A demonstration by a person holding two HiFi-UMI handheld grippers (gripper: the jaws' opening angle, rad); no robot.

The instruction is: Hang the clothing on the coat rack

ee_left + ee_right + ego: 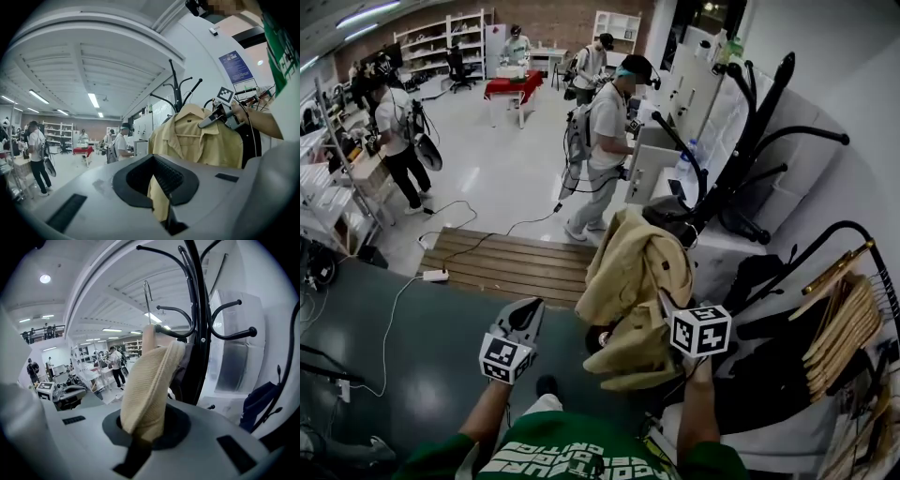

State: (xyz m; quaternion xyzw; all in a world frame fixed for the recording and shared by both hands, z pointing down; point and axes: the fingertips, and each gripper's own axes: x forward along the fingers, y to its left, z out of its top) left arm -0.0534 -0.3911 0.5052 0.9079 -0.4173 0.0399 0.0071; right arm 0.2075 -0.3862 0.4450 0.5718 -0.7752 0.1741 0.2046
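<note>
Head view shows a rumpled, collared tan shirt (630,281).

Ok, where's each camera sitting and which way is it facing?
Head view: on the person's head, looking steeply down at the tan shirt and coat rack; both forearms, the left gripper and right gripper show.
Left gripper view: rides the left gripper, facing the shirt's front; its own jaws, plus the right gripper, show.
Right gripper view: rides the right gripper, looking up the rack's pole; its jaws, shut on shirt cloth, show.
Shared: all three see shirt and rack.
</note>
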